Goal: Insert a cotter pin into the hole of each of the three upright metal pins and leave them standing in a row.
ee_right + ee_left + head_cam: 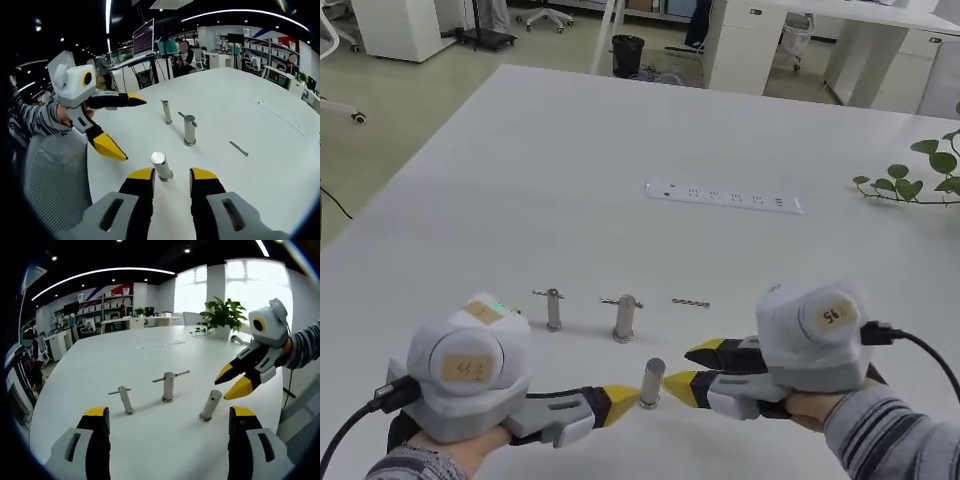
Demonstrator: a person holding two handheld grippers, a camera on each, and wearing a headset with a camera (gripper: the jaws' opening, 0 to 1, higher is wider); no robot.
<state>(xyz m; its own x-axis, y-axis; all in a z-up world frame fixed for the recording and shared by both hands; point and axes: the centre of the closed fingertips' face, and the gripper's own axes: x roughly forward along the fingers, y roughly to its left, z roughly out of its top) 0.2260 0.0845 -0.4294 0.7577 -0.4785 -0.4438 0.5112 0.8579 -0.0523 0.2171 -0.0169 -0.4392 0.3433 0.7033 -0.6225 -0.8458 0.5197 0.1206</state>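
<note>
Three upright metal pins stand on a white tabletop (620, 150). The far-left pin (553, 308) and the far-middle pin (624, 317) each have a cotter pin through the head. The near pin (652, 382), a plain silvery cylinder with a flat top, stands bare and out of line. The left gripper (167, 415) and right gripper (678, 365) flank it, jaws released and empty, probably to grasp it. A loose cotter pin (690, 302) lies flat beyond, likely meant for it.

Left hand-held gripper (169, 413) gapes wide — right hand-held gripper (172, 174) parted less, both pointing inward.
</note>
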